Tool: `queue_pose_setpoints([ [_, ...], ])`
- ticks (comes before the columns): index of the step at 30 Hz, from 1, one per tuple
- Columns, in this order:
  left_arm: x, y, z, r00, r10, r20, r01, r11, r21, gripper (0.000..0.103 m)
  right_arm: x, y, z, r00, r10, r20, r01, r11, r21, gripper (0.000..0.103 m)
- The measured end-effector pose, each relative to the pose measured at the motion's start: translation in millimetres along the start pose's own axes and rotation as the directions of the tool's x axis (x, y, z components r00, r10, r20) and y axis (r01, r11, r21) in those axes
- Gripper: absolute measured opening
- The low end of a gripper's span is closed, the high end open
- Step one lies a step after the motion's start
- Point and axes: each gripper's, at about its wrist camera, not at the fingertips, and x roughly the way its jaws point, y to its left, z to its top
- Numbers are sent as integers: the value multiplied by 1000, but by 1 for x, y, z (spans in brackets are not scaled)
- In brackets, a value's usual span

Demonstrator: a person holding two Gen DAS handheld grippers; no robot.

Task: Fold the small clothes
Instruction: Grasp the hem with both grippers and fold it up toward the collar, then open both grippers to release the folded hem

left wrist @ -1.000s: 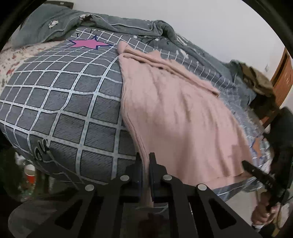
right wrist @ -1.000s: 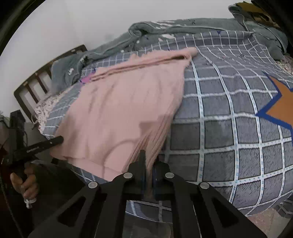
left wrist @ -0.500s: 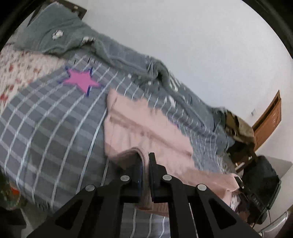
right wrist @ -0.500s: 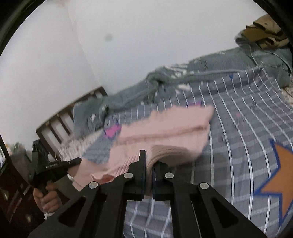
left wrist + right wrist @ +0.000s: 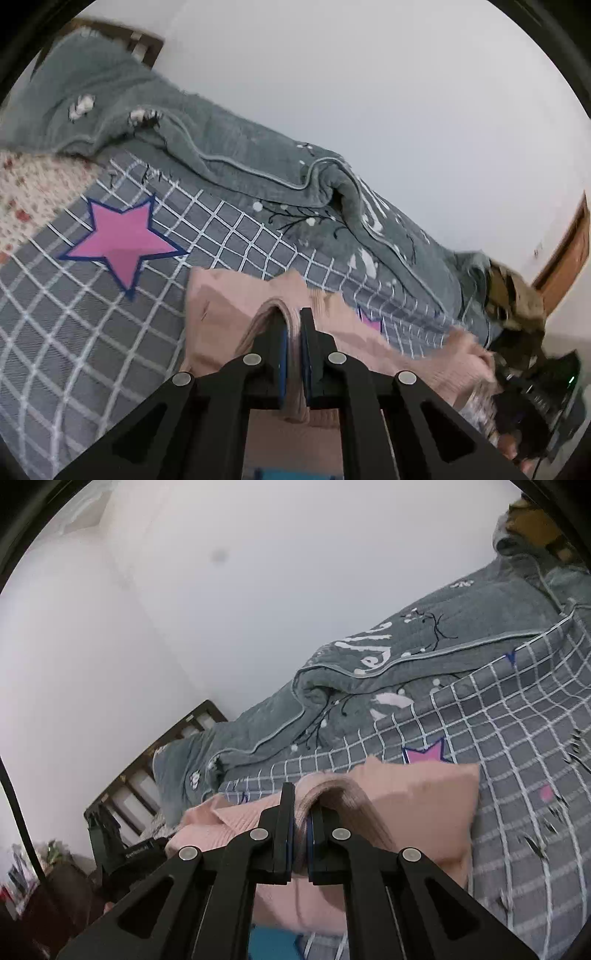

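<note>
A pink knitted garment [image 5: 221, 314] [image 5: 424, 805] lies on a grey checked bed cover [image 5: 74, 332] [image 5: 535, 738]. My left gripper [image 5: 293, 325] is shut on the garment's near edge, which bulges up over the fingers. My right gripper [image 5: 301, 805] is shut on the same edge at the other corner. Both corners are lifted off the cover and carried over the rest of the garment toward its far end. In the left wrist view the right gripper and the hand holding it show at the lower right. In the right wrist view the left gripper shows at the lower left.
A rumpled grey quilt [image 5: 221, 147] [image 5: 443, 635] lies along the white wall behind the garment. A pink star [image 5: 125, 240] is printed on the cover to the left. A wooden headboard [image 5: 147, 775] and a floral sheet [image 5: 33, 192] are at one end, a pile of clothes [image 5: 513, 299] at the other.
Both grippers rose and moved forward over the bed, carrying the garment's near edge up and over toward its far end. The flat garment now looks folded over and shorter.
</note>
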Motion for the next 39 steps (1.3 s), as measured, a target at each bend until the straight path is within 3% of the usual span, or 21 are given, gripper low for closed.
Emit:
queue_pose_setpoints([
  [5, 48, 14, 16, 1000, -15, -26, 13, 996, -83, 7, 51, -30, 17, 999, -23, -32, 26, 997, 67, 5],
  [10, 92, 20, 23, 997, 33, -66, -37, 997, -65, 7, 96, -56, 21, 993, -96, -74, 101, 993, 65, 5],
  [12, 102, 24, 22, 997, 12, -82, -18, 998, -66, 9, 110, -64, 19, 989, -127, -78, 131, 990, 46, 6],
  [13, 105, 26, 21, 997, 9, -79, -15, 997, -72, 13, 116, -68, 18, 987, -143, -76, 145, 989, 35, 10],
  [14, 106, 29, 20, 997, 14, -73, -20, 997, -74, 28, 121, -73, 15, 984, -162, -74, 164, 986, 22, 15],
  [15, 108, 31, 19, 997, 34, -67, -38, 997, -69, 53, 125, -76, 13, 982, -170, -77, 171, 985, 8, 26],
  [16, 108, 32, 20, 997, 37, -64, -41, 997, -63, 63, 128, -80, 10, 982, -170, -82, 169, 985, -11, 30],
  [17, 109, 33, 20, 998, 30, -57, -33, 998, -52, 66, 129, -82, 5, 981, -175, -85, 172, 984, -32, 32],
  [22, 115, 38, 18, 998, 4, -64, -9, 997, -71, 67, 125, -82, -6, 970, -227, -91, 216, 970, -113, 35],
  [26, 135, 35, 10, 988, 81, -132, -87, 995, -42, 66, 126, -85, -7, 945, -310, -99, 295, 945, -140, 36],
  [29, 145, 30, 4, 976, 160, -150, -160, 987, 7, 65, 134, -95, -9, 906, -398, -141, 380, 914, -140, 36],
  [33, 146, 23, -2, 971, 205, -125, -198, 978, 68, 65, 149, -112, -16, 871, -444, -212, 427, 896, -121, 35],
  [35, 146, 20, -6, 965, 236, -116, -224, 969, 102, 65, 156, -118, -21, 850, -469, -239, 452, 883, -123, 25],
  [37, 148, 18, -10, 955, 274, -109, -259, 956, 140, 61, 157, -117, -23, 846, -480, -234, 460, 877, -135, 20],
  [39, 148, 17, -14, 943, 318, -96, -298, 939, 173, 46, 157, -112, -24, 842, -495, -215, 471, 869, -155, 11],
])
